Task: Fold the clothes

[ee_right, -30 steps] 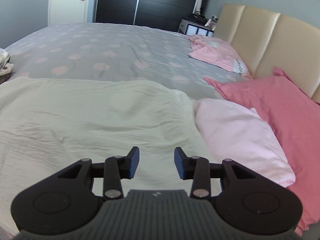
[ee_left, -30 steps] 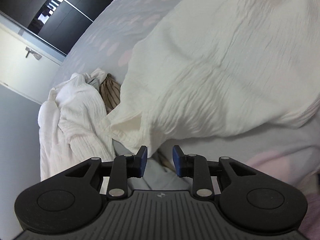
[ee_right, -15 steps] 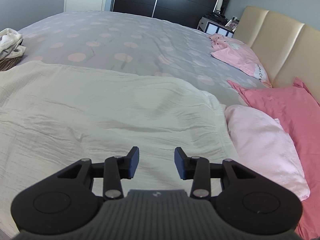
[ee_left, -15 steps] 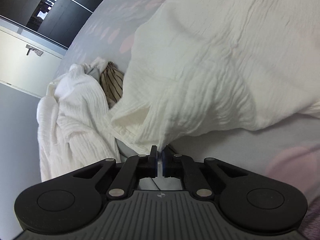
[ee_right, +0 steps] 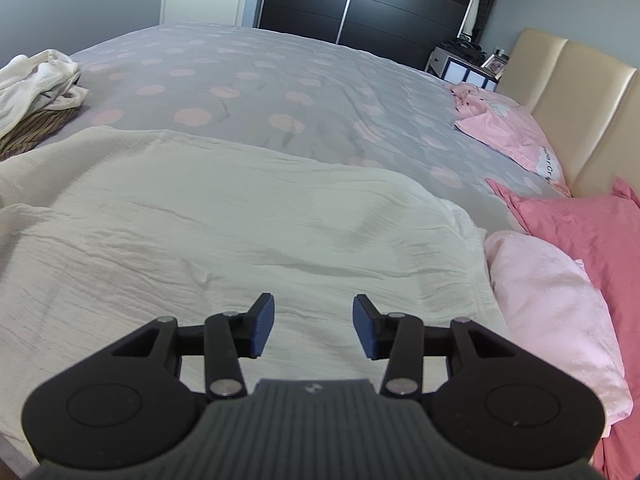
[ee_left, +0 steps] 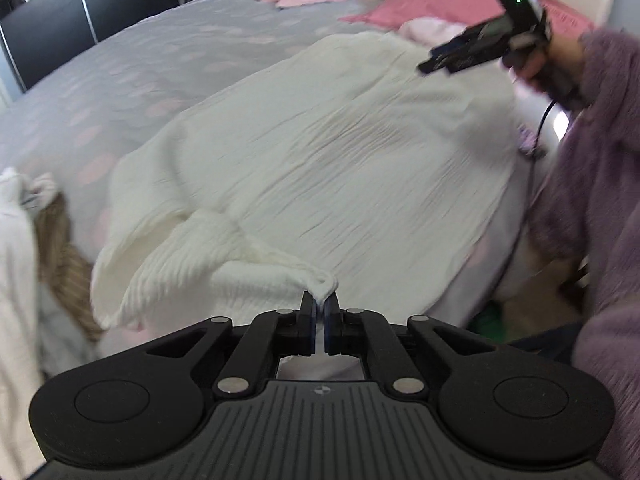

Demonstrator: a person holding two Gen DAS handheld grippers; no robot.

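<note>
A large cream crinkled garment (ee_left: 340, 152) lies spread on the bed. My left gripper (ee_left: 319, 302) is shut on a pinched corner of it, by a sleeve (ee_left: 192, 256), lifting that edge. In the right wrist view the same cream garment (ee_right: 224, 232) fills the foreground. My right gripper (ee_right: 313, 322) hovers above it near its right edge, its jaws opening with nothing between them. The left wrist view also shows the right gripper (ee_left: 434, 62) at the upper right, held in a hand (ee_left: 560, 60) with a purple sleeve.
The bed (ee_right: 260, 80) has a grey cover with pink dots. A pile of white and striped clothes (ee_right: 40, 92) lies at its far left. Pink pillows (ee_right: 560, 300) and a beige headboard (ee_right: 580, 100) stand on the right. A dark wardrobe (ee_right: 360, 0) is behind.
The left gripper closed on the garment's corner, then lifted and swung round with it so the whole bed shows. The right gripper moved over the garment and its jaws widened.
</note>
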